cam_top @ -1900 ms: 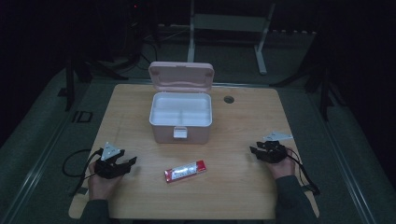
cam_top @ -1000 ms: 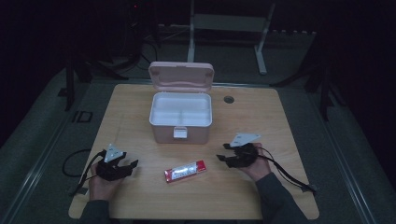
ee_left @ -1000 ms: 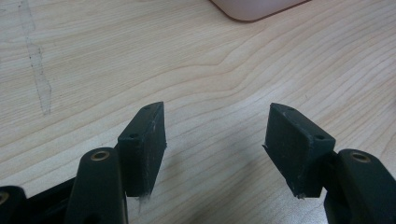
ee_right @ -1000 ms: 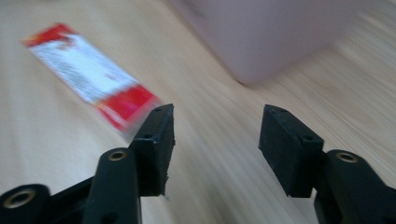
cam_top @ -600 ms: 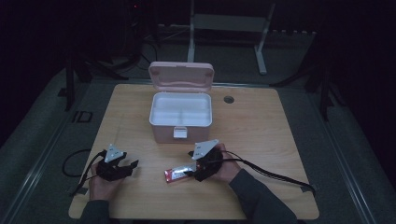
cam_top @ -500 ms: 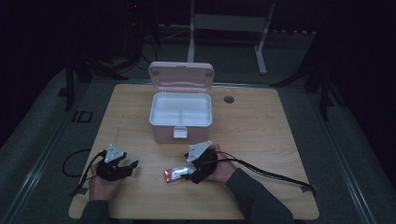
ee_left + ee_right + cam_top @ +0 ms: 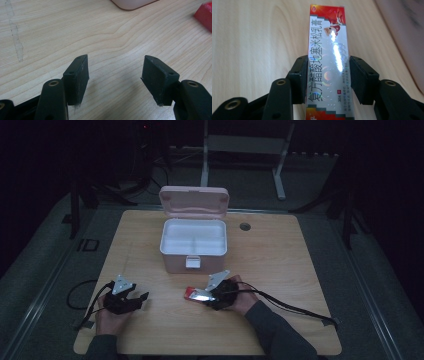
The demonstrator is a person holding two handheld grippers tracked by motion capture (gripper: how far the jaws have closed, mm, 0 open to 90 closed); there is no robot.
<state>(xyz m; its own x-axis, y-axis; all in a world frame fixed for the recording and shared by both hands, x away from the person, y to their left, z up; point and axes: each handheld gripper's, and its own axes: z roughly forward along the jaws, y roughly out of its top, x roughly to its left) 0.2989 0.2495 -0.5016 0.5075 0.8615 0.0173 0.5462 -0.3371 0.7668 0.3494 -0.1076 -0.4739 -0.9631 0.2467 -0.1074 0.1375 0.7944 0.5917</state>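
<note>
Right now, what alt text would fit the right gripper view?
A red and silver carton printed with Chinese text lies lengthwise between the right gripper's two black fingers, which have just been closing around it, on a light wooden table.

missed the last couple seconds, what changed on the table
The right gripper crossed from the table's right edge to the red and silver carton, and its jaws have just been closing around it. The left gripper, the carton and the open pink box kept their places.

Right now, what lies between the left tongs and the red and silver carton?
Only bare wooden table lies between the left tongs and the red and silver carton; the high view shows it.
</note>
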